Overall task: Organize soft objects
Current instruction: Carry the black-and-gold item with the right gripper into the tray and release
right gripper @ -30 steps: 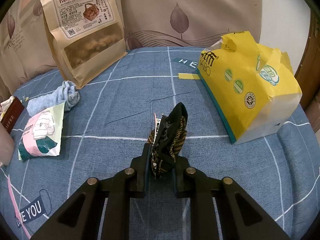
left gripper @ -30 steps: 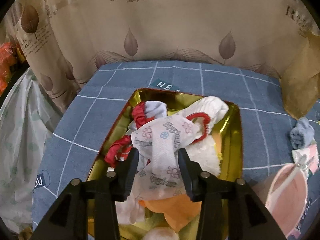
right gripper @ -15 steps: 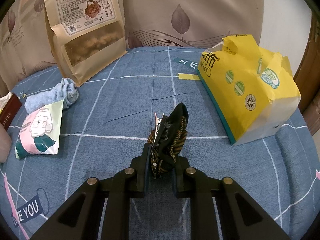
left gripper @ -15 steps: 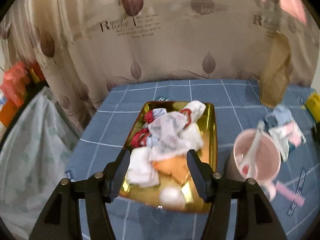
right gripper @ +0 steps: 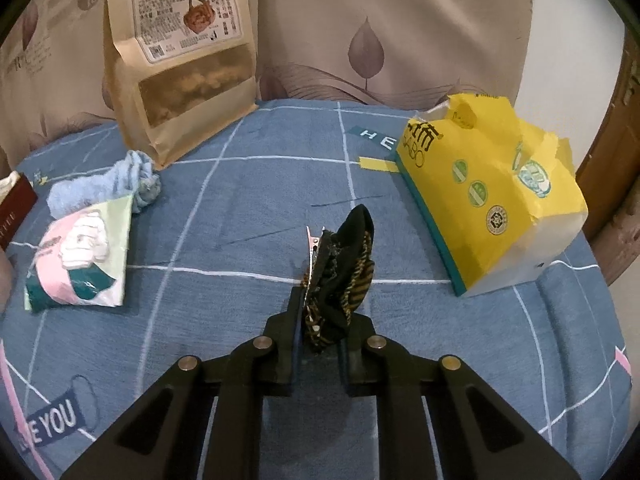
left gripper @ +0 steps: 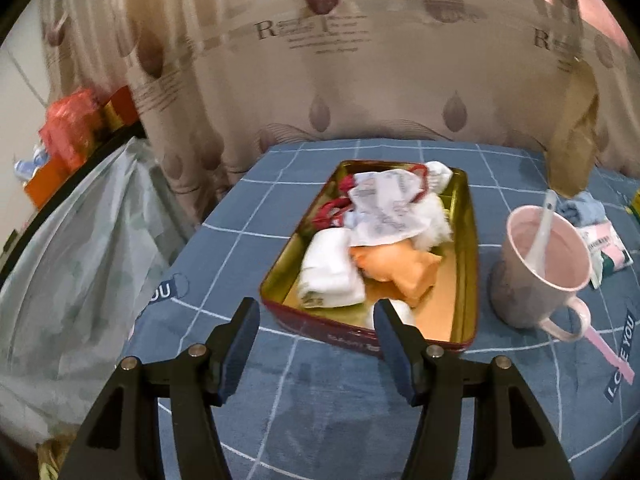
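Right wrist view: the right gripper [right gripper: 320, 320] is clamped on a dark striped fabric item [right gripper: 340, 276], a black and ochre bundle with a metal clip at its edge, held above the blue tablecloth [right gripper: 240, 208]. By appearance the item is light, limp and compressible; it should be gripped across its bunched middle, as here, since loose ends would sag or slip. Left wrist view: the left gripper [left gripper: 316, 340] has its jaws spread wide with nothing between them, positioned in front of the gold tin [left gripper: 468, 240]. The tin already contains soft goods: a printed white cloth [left gripper: 384, 208], a folded white piece [left gripper: 332, 268] and an orange pad [left gripper: 400, 272]. A blue rag [right gripper: 108, 184] and a packaged cloth [right gripper: 80, 256] lie on the tablecloth, outside the tin.
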A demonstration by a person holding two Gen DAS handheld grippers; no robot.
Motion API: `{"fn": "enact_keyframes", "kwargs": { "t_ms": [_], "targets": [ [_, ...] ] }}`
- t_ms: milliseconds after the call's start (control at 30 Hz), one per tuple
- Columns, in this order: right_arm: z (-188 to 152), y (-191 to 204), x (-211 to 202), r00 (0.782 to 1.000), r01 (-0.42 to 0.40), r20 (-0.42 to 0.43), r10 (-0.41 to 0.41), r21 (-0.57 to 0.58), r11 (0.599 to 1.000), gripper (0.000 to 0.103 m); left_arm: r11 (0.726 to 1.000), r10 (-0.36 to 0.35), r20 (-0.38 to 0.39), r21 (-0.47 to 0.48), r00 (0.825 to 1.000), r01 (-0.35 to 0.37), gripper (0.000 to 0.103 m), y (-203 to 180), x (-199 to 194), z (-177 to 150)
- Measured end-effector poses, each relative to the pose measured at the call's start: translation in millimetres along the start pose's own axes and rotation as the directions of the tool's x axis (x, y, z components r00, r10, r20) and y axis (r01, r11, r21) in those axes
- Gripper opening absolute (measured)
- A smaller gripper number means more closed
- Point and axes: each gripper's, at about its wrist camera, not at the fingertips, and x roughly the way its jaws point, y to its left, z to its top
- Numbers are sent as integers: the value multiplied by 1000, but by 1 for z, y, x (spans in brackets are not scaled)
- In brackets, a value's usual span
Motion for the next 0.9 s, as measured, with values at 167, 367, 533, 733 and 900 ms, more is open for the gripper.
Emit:
{"fn": "enact_keyframes", "kwargs": {
  "t_ms": [167,367,533,733,900],
  "targets": [
    [9,25,-15,1000,-18,20,18,-25,1000,13,998,10,-10,-65,1000,-10,61,17,7,-4],
    [32,72,-46,992,-101,68,106,-78,992,13,988,53,-34,-145,998,-58,61,36,15,-8],
    [52,134,-71,969,-213,92,229,-161,964,13,980,54,-55,-187,997,-64,61,46,19,-9],
    [64,219,-105,910,-377,74,408,-262,888,13,965,76,-72,-247,994,-92,61,62,23,-10],
    [62,297,-130,847,-489,22,530,-357,796,13,936,100,-99,-328,990,-127,61,81,27,-13]
  ]
}}
